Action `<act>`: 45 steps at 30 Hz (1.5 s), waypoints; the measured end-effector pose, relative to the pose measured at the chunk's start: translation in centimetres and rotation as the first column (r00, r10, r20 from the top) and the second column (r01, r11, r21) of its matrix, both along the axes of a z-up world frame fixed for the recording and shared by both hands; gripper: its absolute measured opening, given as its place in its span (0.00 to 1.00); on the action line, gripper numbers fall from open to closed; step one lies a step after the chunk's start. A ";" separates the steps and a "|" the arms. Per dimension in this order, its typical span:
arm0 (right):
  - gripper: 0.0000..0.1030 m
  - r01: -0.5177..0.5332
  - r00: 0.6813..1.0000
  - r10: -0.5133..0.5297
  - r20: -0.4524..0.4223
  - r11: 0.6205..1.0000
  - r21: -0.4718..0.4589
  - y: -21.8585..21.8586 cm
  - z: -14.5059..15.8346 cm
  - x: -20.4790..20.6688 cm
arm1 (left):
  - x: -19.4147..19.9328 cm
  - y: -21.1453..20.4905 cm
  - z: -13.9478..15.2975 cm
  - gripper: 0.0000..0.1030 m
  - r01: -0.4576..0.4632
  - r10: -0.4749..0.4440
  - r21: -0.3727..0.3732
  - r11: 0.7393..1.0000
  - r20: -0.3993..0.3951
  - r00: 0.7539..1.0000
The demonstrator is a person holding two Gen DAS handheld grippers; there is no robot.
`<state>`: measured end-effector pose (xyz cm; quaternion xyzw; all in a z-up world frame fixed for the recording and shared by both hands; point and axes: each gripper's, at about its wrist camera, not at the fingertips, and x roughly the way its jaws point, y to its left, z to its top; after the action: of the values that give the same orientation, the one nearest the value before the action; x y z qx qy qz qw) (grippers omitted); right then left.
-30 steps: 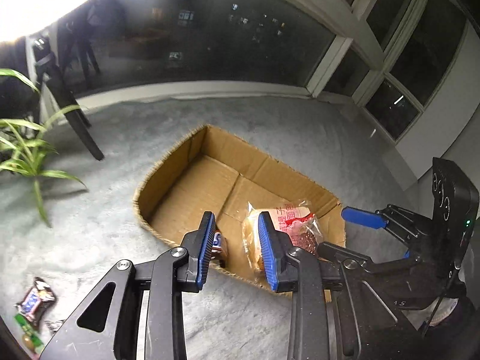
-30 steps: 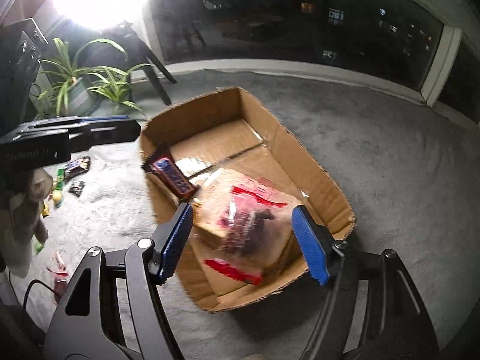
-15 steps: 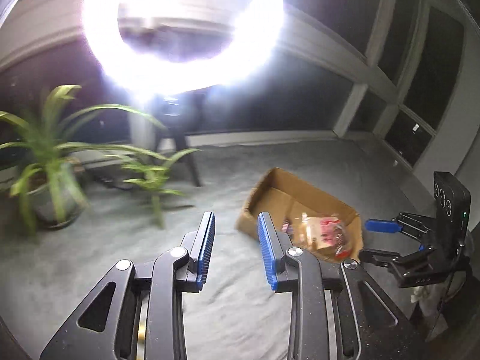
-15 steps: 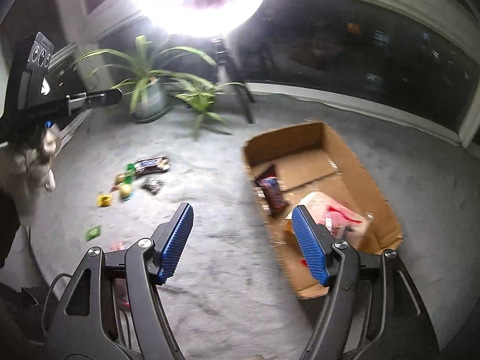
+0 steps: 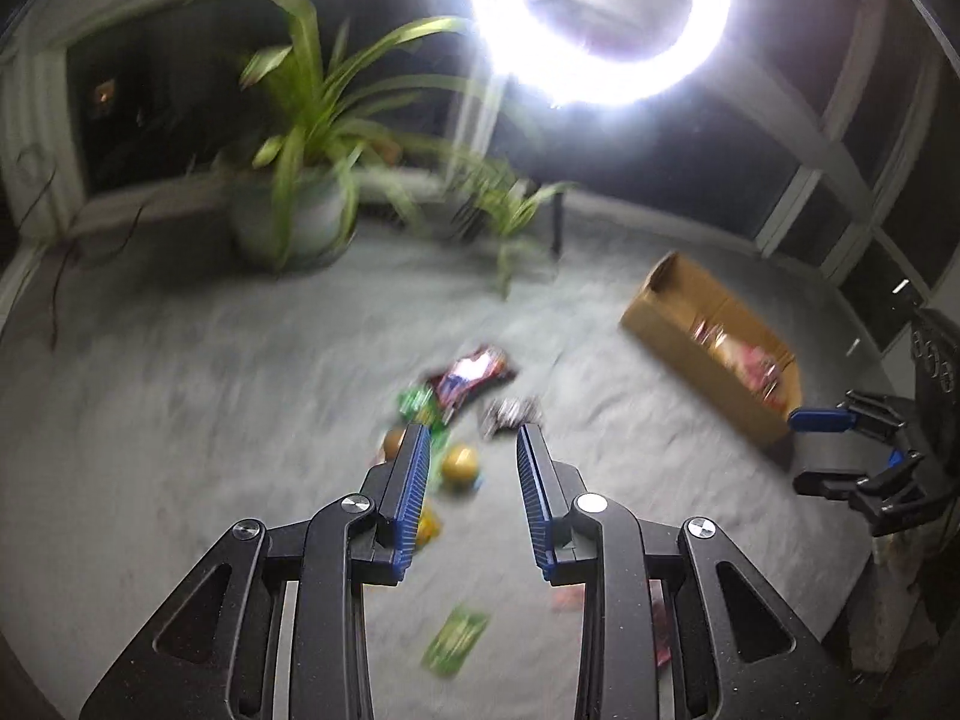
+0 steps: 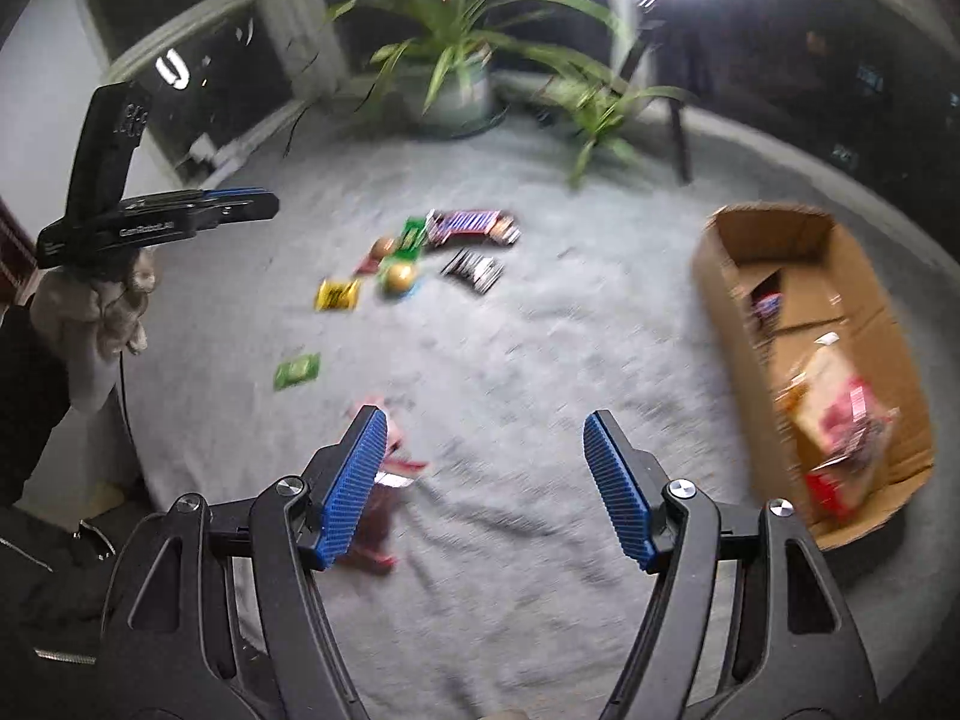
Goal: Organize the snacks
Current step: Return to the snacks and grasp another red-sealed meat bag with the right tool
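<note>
At the right of the right-wrist frame, the cardboard box (image 6: 852, 276) holds a clear red-printed bag (image 6: 840, 414) and a small bar (image 6: 768, 303). Loose snacks (image 6: 420, 252) lie centre-frame on grey carpet (image 6: 540, 360). The left gripper (image 5: 471, 450) is slightly parted and empty; the right gripper (image 6: 486, 426) is wide apart and empty.

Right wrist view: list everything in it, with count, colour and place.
cardboard box: 1, brown, on the carpet, right
clear bagged pastry: 1, red print, in box
wrapped candy bar: 1, dark, in box
long chocolate bar: 1, dark, centre cluster
striped packet: 1, black, beside cluster
green packets: 2, one in cluster, one apart
yellow packet: 1, left of cluster
round snacks: 2, golden, cluster
red packets: blurred, near
potted plants: 2, green, far
right gripper: jaws open, empty
left gripper: jaws narrowly apart, empty
</note>
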<state>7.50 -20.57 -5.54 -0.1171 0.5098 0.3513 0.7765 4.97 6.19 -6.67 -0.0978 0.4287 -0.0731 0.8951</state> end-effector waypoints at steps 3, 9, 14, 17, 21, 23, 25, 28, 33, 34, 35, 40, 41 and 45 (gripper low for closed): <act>0.69 -0.028 0.998 0.026 -0.064 0.999 -0.033 1.3 -2.4 -1.3 | -1.1 0.8 -2.3 0.28 -0.020 0.020 0.001 1.000 -0.050 0.999; 0.69 -0.077 0.986 0.067 -0.152 0.995 -0.062 3.3 -5.7 -3.1 | -2.5 1.1 -5.3 0.28 0.003 0.003 0.052 0.999 -0.114 0.993; 0.69 -0.101 0.973 0.082 -0.215 0.992 -0.078 4.7 -7.8 -3.8 | -2.2 0.5 -6.6 0.28 0.063 -0.047 0.112 0.992 -0.139 0.989; 0.69 -0.119 0.969 0.092 -0.231 0.987 -0.109 5.4 -8.9 -4.2 | -1.6 0.0 -7.3 0.28 0.104 -0.080 0.155 0.982 -0.157 0.984; 0.69 -0.112 0.965 0.074 -0.251 0.984 -0.141 5.7 -10.2 -4.2 | -0.7 -0.7 -8.5 0.28 0.157 -0.119 0.196 0.968 -0.193 0.974; 0.69 -0.113 0.965 0.073 -0.253 0.982 -0.149 5.8 -10.5 -4.1 | -0.3 -0.9 -9.0 0.28 0.179 -0.135 0.213 0.961 -0.205 0.969; 0.69 -0.118 0.966 0.075 -0.249 0.980 -0.161 5.9 -10.6 -4.2 | 0.2 -1.1 -9.3 0.28 0.193 -0.145 0.239 0.952 -0.207 0.968; 0.69 -0.119 0.965 0.075 -0.253 0.979 -0.164 6.3 -10.9 -4.1 | 0.9 -1.1 -9.7 0.28 0.218 -0.168 0.236 0.947 -0.214 0.962; 0.69 -0.116 0.966 0.072 -0.248 0.978 -0.172 6.6 -10.9 -3.7 | 1.8 -0.7 -10.6 0.37 0.220 -0.171 0.209 0.953 -0.231 0.958; 0.69 -0.116 0.966 0.071 -0.247 0.978 -0.173 6.7 -10.9 -3.7 | 2.0 -0.6 -10.8 0.37 0.217 -0.169 0.201 0.955 -0.233 0.958; 0.69 -0.116 0.967 0.071 -0.247 0.978 -0.174 6.8 -11.0 -3.6 | 2.1 -0.4 -11.0 0.37 0.215 -0.167 0.191 0.958 -0.237 0.957; 0.69 -0.123 0.966 0.076 -0.249 0.976 -0.181 6.8 -10.9 -3.8 | 2.1 -0.7 -11.7 0.37 0.245 -0.194 0.188 0.951 -0.256 0.947; 0.69 -0.125 0.965 0.078 -0.249 0.975 -0.182 6.9 -10.9 -3.8 | 2.1 -0.8 -11.8 0.37 0.251 -0.198 0.190 0.949 -0.259 0.945; 0.69 -0.120 0.966 0.073 -0.249 0.976 -0.181 6.8 -10.8 -3.7 | 1.5 -1.5 -11.7 0.37 0.284 -0.234 0.170 0.944 -0.264 0.936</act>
<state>3.83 -13.73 -16.32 -0.1738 0.6259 0.3488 0.6756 6.43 4.66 -18.41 0.0446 0.5483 -0.1342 0.8243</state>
